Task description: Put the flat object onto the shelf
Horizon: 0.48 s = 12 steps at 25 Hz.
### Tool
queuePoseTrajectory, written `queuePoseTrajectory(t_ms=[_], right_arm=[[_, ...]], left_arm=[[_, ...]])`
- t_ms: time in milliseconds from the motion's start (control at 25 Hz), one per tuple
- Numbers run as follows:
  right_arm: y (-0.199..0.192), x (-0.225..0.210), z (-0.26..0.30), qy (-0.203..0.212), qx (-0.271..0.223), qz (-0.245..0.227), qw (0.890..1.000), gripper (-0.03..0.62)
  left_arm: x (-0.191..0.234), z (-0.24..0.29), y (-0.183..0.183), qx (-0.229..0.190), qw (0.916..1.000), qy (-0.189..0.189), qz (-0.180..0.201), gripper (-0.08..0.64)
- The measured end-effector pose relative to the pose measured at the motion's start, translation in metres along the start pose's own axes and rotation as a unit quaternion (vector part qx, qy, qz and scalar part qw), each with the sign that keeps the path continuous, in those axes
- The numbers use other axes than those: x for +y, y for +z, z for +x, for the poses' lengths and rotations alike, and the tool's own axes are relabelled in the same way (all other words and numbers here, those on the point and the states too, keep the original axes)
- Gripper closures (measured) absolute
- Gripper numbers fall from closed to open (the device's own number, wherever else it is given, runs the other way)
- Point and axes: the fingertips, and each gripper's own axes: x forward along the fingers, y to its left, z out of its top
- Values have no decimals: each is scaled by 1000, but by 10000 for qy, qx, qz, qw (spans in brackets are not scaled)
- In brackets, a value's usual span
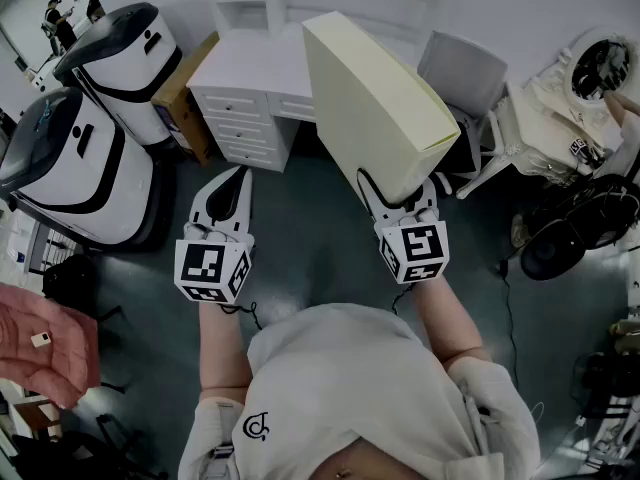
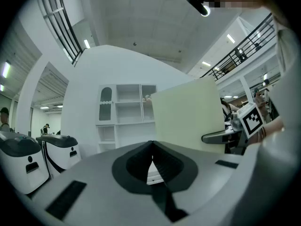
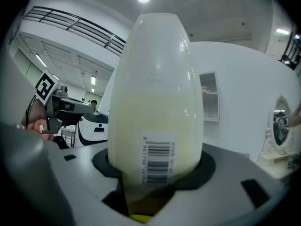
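The flat object [image 1: 375, 108] is a pale yellow slab held on edge, tilted up and away from me. My right gripper [image 1: 400, 203] is shut on its lower end. In the right gripper view its narrow edge with a barcode [image 3: 157, 107] rises from between the jaws. My left gripper [image 1: 232, 193] is beside it on the left, shut with nothing in it; its fingertips [image 2: 151, 150] meet. The white shelf [image 2: 127, 112] stands ahead over a white desk with drawers [image 1: 245, 78]. The left gripper view also shows the flat object [image 2: 188, 114] at the right.
Two white and black machines [image 1: 110, 48] [image 1: 60, 168] stand at the left, with a cardboard box [image 1: 185, 98] against the desk. A grey chair [image 1: 465, 73], a white table with a round mirror [image 1: 600, 68] and a black fan [image 1: 555, 248] are at the right. A pink garment [image 1: 40, 353] lies at the lower left.
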Motion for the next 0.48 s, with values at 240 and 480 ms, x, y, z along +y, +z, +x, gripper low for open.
queuePoseTrajectory(t_ms=[240,480], right_arm=[[2,6,3,-22,-14,-9,10000,321],[4,17,5,-17,-24,-32,10000,321]], left_arm=[[7,-3,0,-30,10000,-25,-7,548],[13,-7,-4,-49,9999,-92,-40,548]])
